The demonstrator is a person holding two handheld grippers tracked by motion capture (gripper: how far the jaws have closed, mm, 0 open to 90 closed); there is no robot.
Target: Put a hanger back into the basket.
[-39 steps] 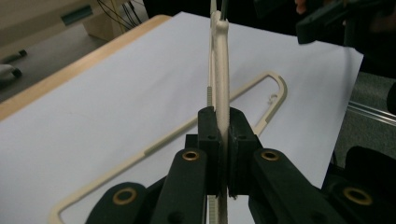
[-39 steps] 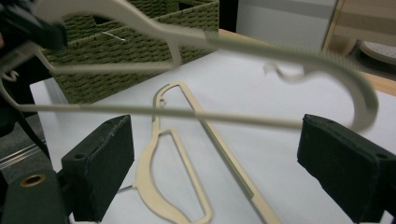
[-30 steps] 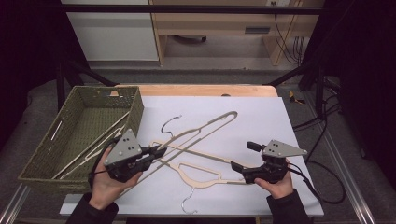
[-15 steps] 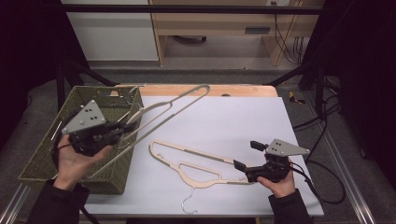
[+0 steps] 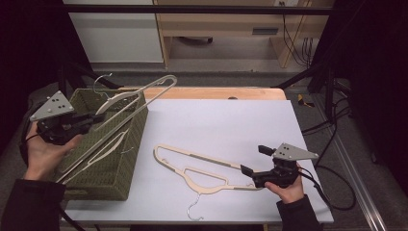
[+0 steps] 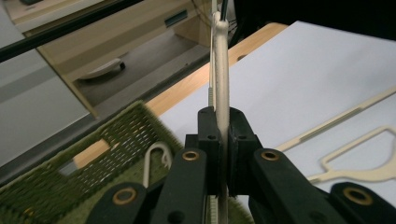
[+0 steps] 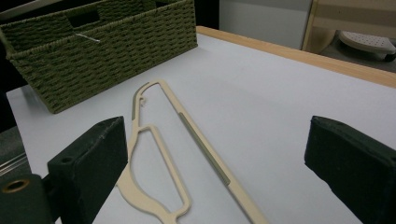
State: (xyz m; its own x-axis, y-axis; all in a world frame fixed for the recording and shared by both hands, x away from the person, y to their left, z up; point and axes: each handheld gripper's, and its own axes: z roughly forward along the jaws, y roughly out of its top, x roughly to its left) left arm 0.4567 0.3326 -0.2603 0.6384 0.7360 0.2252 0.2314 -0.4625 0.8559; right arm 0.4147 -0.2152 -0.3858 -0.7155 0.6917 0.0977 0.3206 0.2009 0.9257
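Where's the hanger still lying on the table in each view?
High view: the flat hanger lies centre-low on the white table top.
Left gripper view: its arms show at the right edge.
Right gripper view: centre, between the open jaws.
Shared landmark: the green woven basket.

Wooden bench [image 5: 226,29] and white cabinet [image 5: 115,31] behind, grey floor [image 5: 216,72]

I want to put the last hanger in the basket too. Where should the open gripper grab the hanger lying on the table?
Probably the straight bottom bar of the hanger, at the end nearest the right gripper. It lies flat on the white table, and that bar is thin and even, so open jaws can slide in level from the right and pinch its flat faces. The wire hook looks too slippery.
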